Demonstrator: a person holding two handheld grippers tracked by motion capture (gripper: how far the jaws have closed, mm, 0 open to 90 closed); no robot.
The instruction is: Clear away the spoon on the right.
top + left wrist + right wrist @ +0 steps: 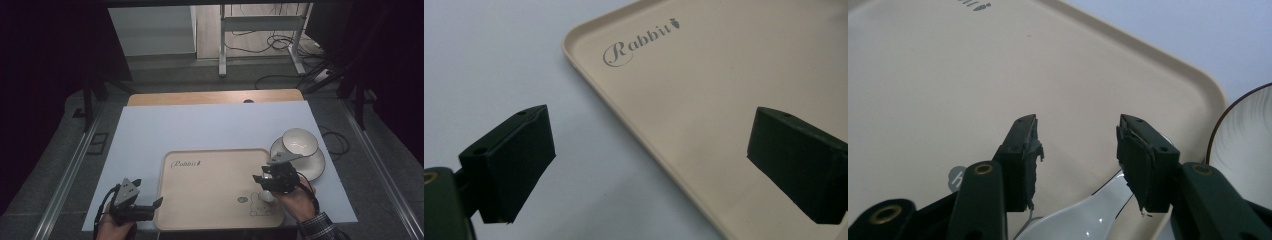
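Two tools, one tray, one spoon, one bowl and one saucer are counted. At the left, the left tool (150, 206) is held low over the tabletop (200, 127), just off the tray's left edge; in the left gripper view its jaws are seen spread wide with nothing between them, one over the white surface and the other over the tray's rim. One beige tray (210, 185) is laid at the near middle of the tabletop, printed with the word "Rabbit" at its far left corner and a small rabbit drawing near its right front corner. One white ceramic spoon (1083, 217) is seen in the right gripper view lying on the tray directly beneath the right tool (1078, 150), its handle running between the two jaws; the jaws stand partly apart and are not pressed on it, so nothing is gripped. In the high view the spoon (268, 195) lies under the right tool (263, 180) near the tray's right edge. Further right, one white bowl (299, 141) is set on one white saucer (316, 165), just beside the tray's far right corner.

The tabletop is covered in white, with a wooden strip showing at its far edge. Beyond it, a grey floor, a white metal frame and loose cables are seen in a dim room.
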